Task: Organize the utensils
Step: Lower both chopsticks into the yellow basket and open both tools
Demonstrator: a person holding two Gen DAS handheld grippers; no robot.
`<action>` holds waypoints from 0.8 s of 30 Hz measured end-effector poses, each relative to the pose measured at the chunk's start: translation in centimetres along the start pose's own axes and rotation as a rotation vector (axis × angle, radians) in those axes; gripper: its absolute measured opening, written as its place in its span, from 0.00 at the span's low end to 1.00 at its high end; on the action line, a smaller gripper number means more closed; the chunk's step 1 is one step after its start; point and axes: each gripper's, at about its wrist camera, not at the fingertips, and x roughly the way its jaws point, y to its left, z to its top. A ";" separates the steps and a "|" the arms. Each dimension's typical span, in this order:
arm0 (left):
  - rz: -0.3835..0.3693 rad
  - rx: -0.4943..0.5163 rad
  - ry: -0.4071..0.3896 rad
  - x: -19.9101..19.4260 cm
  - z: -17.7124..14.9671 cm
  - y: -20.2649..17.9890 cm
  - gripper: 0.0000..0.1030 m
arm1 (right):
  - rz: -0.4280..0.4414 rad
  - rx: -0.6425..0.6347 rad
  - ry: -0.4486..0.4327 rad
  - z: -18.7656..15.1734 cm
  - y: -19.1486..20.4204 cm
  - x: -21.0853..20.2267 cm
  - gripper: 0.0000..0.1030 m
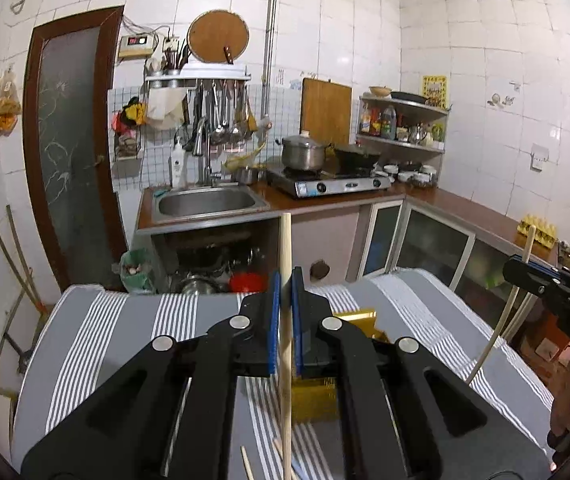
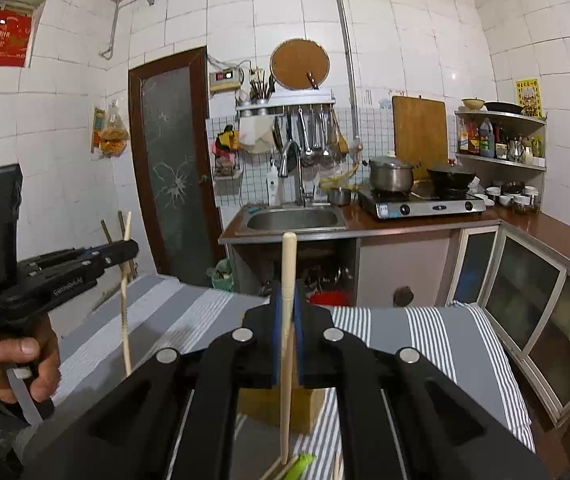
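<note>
My left gripper (image 1: 285, 280) is shut on a pale wooden chopstick (image 1: 285, 240) that stands almost upright between its blue pads. Below it a gold box (image 1: 351, 396) lies on the grey striped cloth (image 1: 133, 320). Loose chopsticks (image 1: 247, 462) lie on the cloth near the bottom edge. My right gripper (image 2: 287, 296) is shut on a second chopstick (image 2: 288, 264), also upright, above the same box (image 2: 305, 404). A green utensil (image 2: 303, 462) lies beneath it. Each gripper shows in the other's view, the right gripper (image 1: 523, 274) and the left gripper (image 2: 127, 248), both lifted above the table.
Beyond the table's far edge stand a counter with a steel sink (image 1: 209, 202), a gas stove (image 1: 329, 184) with a pot (image 1: 303, 152), and glass-door cabinets (image 1: 433, 244). A brown door (image 1: 71, 140) is at the left. A person's hand (image 2: 25, 356) holds the left gripper's handle.
</note>
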 end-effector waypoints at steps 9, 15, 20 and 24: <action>-0.038 0.008 -0.047 2.4 2.4 -1.5 0.04 | -0.011 -0.035 -0.049 2.7 0.9 2.1 0.05; -0.033 0.017 -0.070 4.7 3.4 -2.3 0.04 | -0.009 -0.057 -0.058 3.4 1.3 4.2 0.05; -0.043 0.016 -0.088 7.0 3.6 -2.3 0.04 | -0.009 -0.057 -0.060 3.4 0.8 6.1 0.05; -0.044 0.013 -0.103 8.8 3.3 -2.3 0.04 | -0.005 -0.046 -0.052 3.0 0.3 7.7 0.05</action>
